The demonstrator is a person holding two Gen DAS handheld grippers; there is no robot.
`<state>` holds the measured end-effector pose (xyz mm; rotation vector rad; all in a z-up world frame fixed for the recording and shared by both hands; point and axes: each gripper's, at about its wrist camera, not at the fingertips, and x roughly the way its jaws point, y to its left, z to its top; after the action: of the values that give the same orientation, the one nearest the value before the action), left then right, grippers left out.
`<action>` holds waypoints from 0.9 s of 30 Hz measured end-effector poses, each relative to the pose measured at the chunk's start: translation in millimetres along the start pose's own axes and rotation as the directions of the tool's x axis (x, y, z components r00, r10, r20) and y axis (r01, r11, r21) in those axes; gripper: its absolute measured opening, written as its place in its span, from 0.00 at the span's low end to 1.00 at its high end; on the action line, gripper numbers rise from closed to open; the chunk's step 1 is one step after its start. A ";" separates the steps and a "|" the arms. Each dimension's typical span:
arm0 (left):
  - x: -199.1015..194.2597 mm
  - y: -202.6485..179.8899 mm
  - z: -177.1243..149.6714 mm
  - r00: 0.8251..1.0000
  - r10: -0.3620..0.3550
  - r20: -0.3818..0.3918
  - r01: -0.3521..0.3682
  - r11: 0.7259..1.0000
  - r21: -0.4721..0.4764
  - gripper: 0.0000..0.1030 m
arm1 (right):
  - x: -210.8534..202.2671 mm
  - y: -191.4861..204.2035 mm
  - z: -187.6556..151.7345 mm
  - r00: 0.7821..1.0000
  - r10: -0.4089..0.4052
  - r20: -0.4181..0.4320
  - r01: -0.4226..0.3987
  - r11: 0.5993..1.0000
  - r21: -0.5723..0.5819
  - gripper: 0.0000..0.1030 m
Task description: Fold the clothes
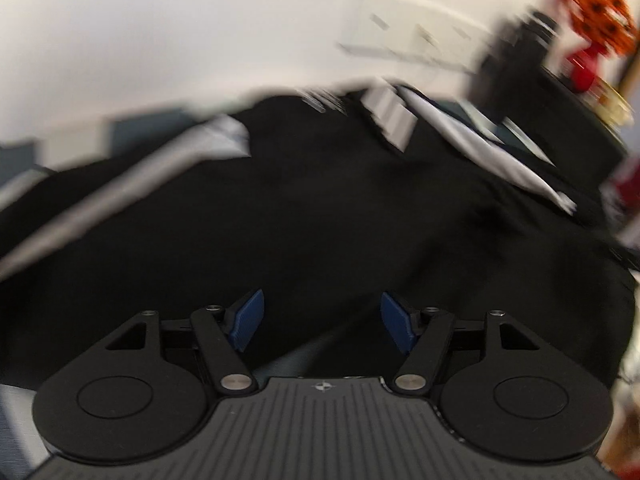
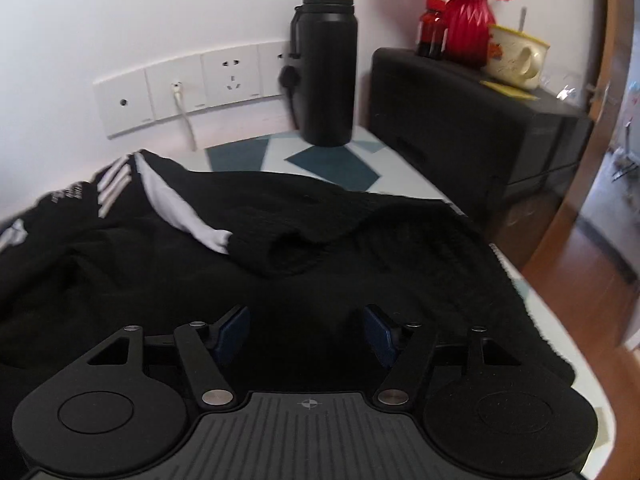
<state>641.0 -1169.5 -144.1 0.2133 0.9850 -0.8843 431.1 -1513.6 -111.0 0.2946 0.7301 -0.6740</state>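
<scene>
A black garment (image 2: 360,248) lies rumpled across the table, with a knitted cuff (image 2: 280,252) curled on top. A black jacket with white stripes (image 2: 116,188) lies at its left. The left wrist view is motion-blurred and shows the black cloth (image 1: 320,208) with white stripes (image 1: 500,152). My left gripper (image 1: 322,322) is open and empty just above the cloth. My right gripper (image 2: 306,334) is open and empty, low over the near part of the garment.
A black flask (image 2: 326,68) stands at the back of the white and teal table (image 2: 332,164). A black box (image 2: 472,132) at the right carries a red vase (image 2: 468,20), a jar and a mug (image 2: 516,56). Wall sockets (image 2: 192,84) sit behind. The table's right edge (image 2: 560,320) drops to the floor.
</scene>
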 end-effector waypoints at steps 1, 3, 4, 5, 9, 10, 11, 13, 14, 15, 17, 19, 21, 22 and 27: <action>3.7 -7.3 -0.9 0.999 -0.032 -0.025 0.033 0.999 0.033 0.65 | 1.8 2.6 -0.4 1.000 0.005 0.009 -0.005 1.000 -0.009 0.60; 6.6 -23.9 -7.1 0.999 -0.021 -0.036 0.026 0.989 0.145 0.65 | 11.8 13.8 0.8 0.999 0.020 -0.025 -0.022 0.997 -0.071 0.62; 7.9 -32.0 -10.4 0.999 0.001 -0.037 0.007 0.980 0.201 0.65 | 16.9 19.5 1.4 0.999 0.027 -0.042 -0.032 0.994 -0.102 0.61; 8.5 -39.1 -14.6 0.999 0.023 -0.042 -0.013 0.971 0.237 0.64 | 22.0 25.2 2.0 0.998 0.034 -0.060 -0.041 0.990 -0.133 0.61; 11.5 -40.3 -24.7 0.997 0.035 -0.071 -0.015 0.968 0.252 0.64 | 45.5 32.2 -0.8 0.997 -0.054 -0.061 0.044 0.986 -0.163 0.62; 11.0 -40.9 -25.2 0.996 0.040 -0.075 -0.019 0.964 0.266 0.64 | 52.0 28.4 0.2 0.996 -0.045 -0.074 0.035 0.991 -0.130 0.63; 10.9 -42.5 -24.7 0.995 0.047 -0.086 -0.021 0.961 0.276 0.64 | 60.2 25.0 0.9 0.995 -0.034 -0.095 0.025 0.995 -0.099 0.64; 10.6 -45.6 -23.8 0.993 0.059 -0.106 -0.025 0.955 0.296 0.64 | 68.4 19.7 0.2 0.995 -0.005 -0.102 0.000 0.999 -0.048 0.67; 7.9 -44.8 -24.5 0.992 0.058 -0.112 -0.022 0.953 0.302 0.64 | 70.0 18.3 0.3 0.994 0.007 -0.105 -0.011 0.999 -0.038 0.67; 5.3 -44.0 -25.2 0.992 0.057 -0.117 -0.018 0.951 0.307 0.64 | 71.6 17.0 0.4 0.994 0.019 -0.109 -0.023 0.999 -0.029 0.67; 1.5 -40.5 -28.1 0.992 0.050 -0.118 -0.013 0.955 0.295 0.64 | 69.7 16.0 -2.8 0.992 0.031 -0.121 -0.036 0.998 -0.047 0.67; -3.6 -37.4 -30.2 0.990 0.039 -0.132 -0.003 0.964 0.267 0.64 | 63.8 15.0 -10.6 0.990 0.045 -0.132 -0.054 0.996 -0.067 0.67; -8.0 -33.1 -33.2 0.986 0.018 -0.164 0.020 0.973 0.229 0.64 | 52.2 14.7 -19.3 0.987 0.055 -0.148 -0.068 0.994 -0.086 0.68; -11.2 -33.4 -36.6 0.986 0.017 -0.168 0.022 0.973 0.229 0.64 | 46.5 15.2 -23.8 0.986 0.063 -0.154 -0.077 0.993 -0.087 0.69; -27.5 -40.6 -56.8 0.982 0.035 -0.183 0.014 0.965 0.263 0.65 | 17.5 19.6 -50.6 0.984 0.071 -0.160 -0.088 0.991 -0.101 0.71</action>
<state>568.4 -1150.4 -145.4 0.5352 1.0364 -0.9980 427.5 -1483.2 -159.1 0.2785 0.8971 -0.5378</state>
